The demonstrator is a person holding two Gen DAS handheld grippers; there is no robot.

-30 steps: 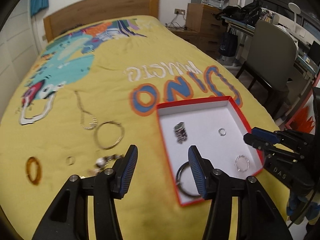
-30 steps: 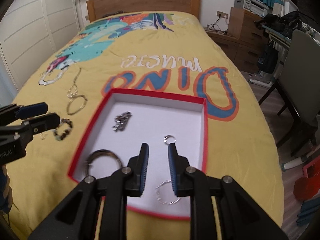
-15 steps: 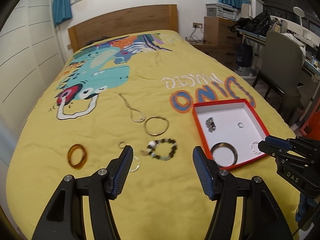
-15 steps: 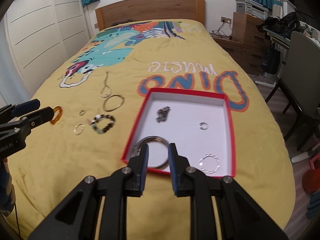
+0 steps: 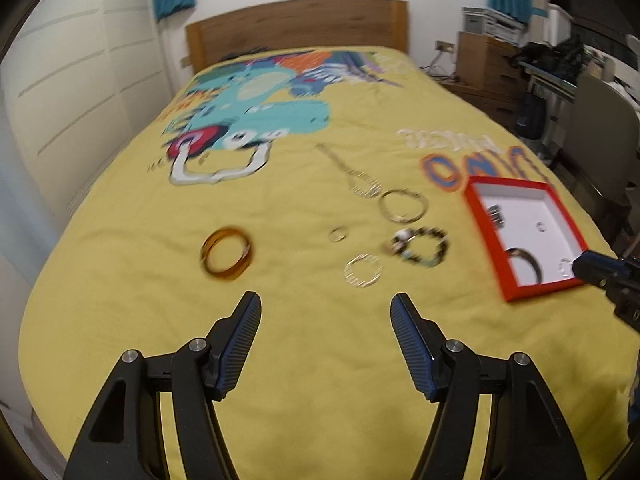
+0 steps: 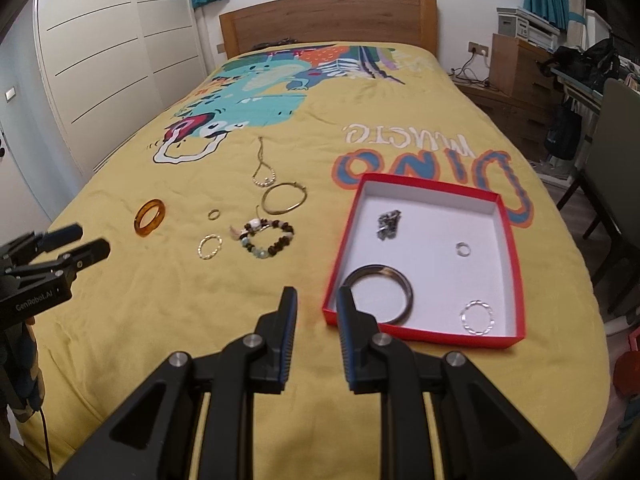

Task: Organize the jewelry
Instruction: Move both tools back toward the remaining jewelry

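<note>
Even indoor light, soft shadows, no strong glare. Left wrist view motion-blurred: amber bangle (image 5: 226, 255) and bedspread (image 5: 280, 208) print smeared. Right wrist view sharp. Fisheye bending, dark vignette at corners.

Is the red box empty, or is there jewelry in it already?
Not empty. The red box has no lid and holds a dark bangle, a silvery hoop, a small ring and a dark clump.

I hold the right gripper (image 6: 313, 312) just left of the box (image 6: 510, 240). Ahead-left, the beaded bracelet (image 6: 267, 238) lies on the bedspread (image 6: 160, 320).
</note>
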